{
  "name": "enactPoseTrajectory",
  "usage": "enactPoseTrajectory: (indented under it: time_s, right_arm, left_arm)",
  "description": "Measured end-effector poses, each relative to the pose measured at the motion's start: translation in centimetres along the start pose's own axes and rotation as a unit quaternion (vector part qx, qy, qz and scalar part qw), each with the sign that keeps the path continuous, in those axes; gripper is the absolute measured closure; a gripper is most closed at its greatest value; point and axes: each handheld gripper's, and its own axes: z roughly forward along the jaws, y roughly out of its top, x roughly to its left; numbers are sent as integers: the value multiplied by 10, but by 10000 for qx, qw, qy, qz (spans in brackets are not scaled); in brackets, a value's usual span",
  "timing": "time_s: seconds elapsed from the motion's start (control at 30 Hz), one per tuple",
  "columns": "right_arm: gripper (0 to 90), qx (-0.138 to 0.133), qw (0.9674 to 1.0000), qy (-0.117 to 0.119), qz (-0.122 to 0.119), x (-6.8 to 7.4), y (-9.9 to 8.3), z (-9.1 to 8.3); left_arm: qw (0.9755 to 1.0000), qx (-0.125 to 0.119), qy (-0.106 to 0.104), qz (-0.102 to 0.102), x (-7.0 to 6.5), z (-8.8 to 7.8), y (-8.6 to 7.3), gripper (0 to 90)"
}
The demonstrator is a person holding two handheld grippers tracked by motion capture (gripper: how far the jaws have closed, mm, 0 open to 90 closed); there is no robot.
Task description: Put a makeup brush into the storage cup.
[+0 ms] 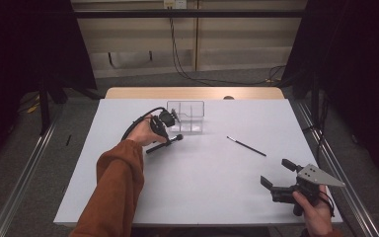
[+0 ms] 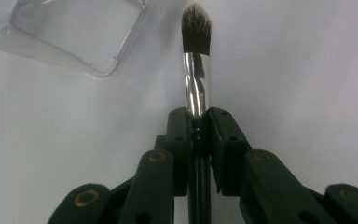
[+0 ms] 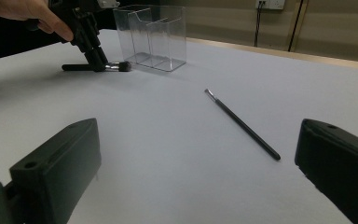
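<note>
On the white table (image 1: 202, 182), 1 clear 2-compartment organizer (image 1: 186, 116) is seen at the far side, left of centre. 2 brushes are counted: 1 thick makeup brush (image 2: 196, 56), lying just near of the organizer and clamped at its handle by the left gripper (image 2: 199, 122), and 1 thin brush (image 1: 246, 146), right of centre. The right gripper (image 1: 276, 173) is held at the near right with its jaws apart around nothing.

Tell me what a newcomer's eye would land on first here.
Probably the left gripper at the table's far left, shut on a fat brush lying beside the clear box. Next, the thin brush lying alone on the white table, right of centre. Last, the right gripper at the near right corner, jaws wide open and holding nothing.
</note>
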Motion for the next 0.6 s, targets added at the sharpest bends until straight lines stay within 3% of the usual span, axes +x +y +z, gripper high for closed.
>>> enactPoseTrajectory:
  time_s: [0.17,0.27,0.37,0.6]
  right_arm:
    - [0,10,10000,-8,38,0,0,0]
    - [0,28,10000,43,-6,0,0,0]
    - [0,30,10000,55,-3,0,0,1]
    - [0,41,10000,33,4,-1,0,1]
  left_arm:
    - [9997,209,-91,15,2,1,6,785]
    - [9997,240,-35,-33,-1,1,7,785]
    - [9999,161,62,1,-3,1,5,789]
    - [9997,-172,33,-148,-2,-3,-3,791]
